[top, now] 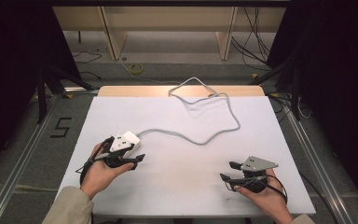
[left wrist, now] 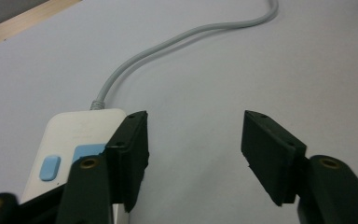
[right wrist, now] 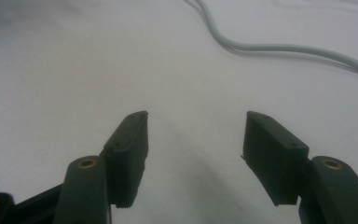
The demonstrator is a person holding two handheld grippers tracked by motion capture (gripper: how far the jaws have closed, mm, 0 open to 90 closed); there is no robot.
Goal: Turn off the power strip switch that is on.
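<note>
A white power strip point(top: 131, 138) with blue buttons lies at the table's left, and its grey cable point(top: 200, 138) snakes away toward the far edge. My left gripper point(top: 138, 150) is held just in front of the strip, open and holding nothing. In the left gripper view the power strip point(left wrist: 74, 135) lies beside and partly behind the left jaw, outside the gap of the left gripper point(left wrist: 195, 140), while the cable point(left wrist: 168, 44) runs off ahead. My right gripper point(top: 227, 170) hovers open near the front right, and bare white surface lies between the jaws of the right gripper point(right wrist: 195, 140).
The white tabletop point(top: 191, 186) has a wooden strip point(top: 121, 90) along its far edge. The cable point(right wrist: 279, 46) crosses ahead of the right gripper. Metal rails, floor cables and dark curtains surround the table.
</note>
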